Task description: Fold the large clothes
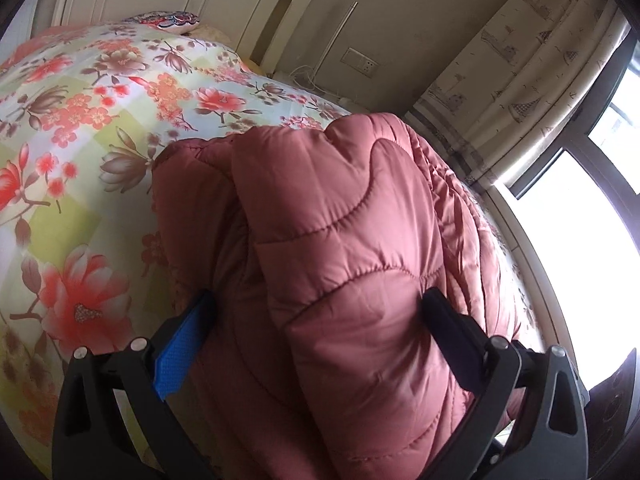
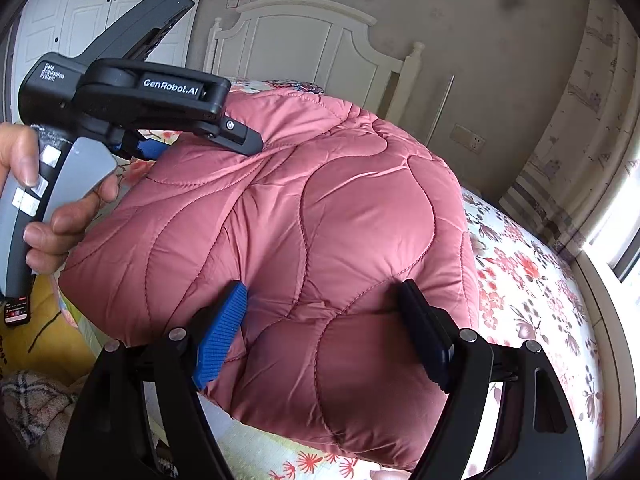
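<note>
Clamping the folded pink quilted coat [image 2: 320,220], right gripper [image 2: 320,320] and left gripper [image 1: 320,320] both stand wide.

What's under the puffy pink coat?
Under the pink coat lies the flowery bedspread, showing around its edges. What is directly beneath its middle is covered, so I cannot tell.

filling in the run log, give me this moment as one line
item: pink quilted coat bundled on floral bed | left hand-held gripper: straddles a thick fold | right hand-held gripper: wide, straddling near edge

Folded quilted coat [image 2: 320,216] on bedspread [image 1: 80,128], headboard [image 2: 296,44] behind.
</note>
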A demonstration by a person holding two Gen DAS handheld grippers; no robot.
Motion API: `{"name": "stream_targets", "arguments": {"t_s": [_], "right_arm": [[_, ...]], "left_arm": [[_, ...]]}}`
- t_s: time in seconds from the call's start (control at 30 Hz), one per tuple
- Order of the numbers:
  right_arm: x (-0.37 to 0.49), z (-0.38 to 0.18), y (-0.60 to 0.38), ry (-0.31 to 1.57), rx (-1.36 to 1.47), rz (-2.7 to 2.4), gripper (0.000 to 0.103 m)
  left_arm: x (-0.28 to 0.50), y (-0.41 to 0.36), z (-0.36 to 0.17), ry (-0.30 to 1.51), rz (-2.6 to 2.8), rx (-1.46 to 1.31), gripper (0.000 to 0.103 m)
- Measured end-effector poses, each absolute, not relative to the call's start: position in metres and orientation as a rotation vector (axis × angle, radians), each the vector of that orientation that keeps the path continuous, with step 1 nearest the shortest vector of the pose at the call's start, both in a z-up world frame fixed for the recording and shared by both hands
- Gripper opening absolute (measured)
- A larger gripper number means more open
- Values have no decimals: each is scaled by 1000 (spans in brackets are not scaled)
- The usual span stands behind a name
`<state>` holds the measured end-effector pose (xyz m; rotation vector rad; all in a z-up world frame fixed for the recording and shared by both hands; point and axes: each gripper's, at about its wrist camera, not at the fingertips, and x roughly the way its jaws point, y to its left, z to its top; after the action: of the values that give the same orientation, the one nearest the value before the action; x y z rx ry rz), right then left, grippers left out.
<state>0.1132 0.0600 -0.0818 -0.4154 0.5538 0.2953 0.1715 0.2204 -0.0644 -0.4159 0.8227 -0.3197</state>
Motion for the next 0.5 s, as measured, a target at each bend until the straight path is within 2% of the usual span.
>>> {"name": "stream_targets", "arguments": {"t_s": [0.37, 0.5], "right_arm": [[113, -83, 57, 576, -402, 324, 78], [112, -84, 55, 573, -402, 328, 78]], "left_arm": [[154, 247, -76, 847, -307, -488, 101], [160, 255, -95, 916, -401, -644, 101]]}}
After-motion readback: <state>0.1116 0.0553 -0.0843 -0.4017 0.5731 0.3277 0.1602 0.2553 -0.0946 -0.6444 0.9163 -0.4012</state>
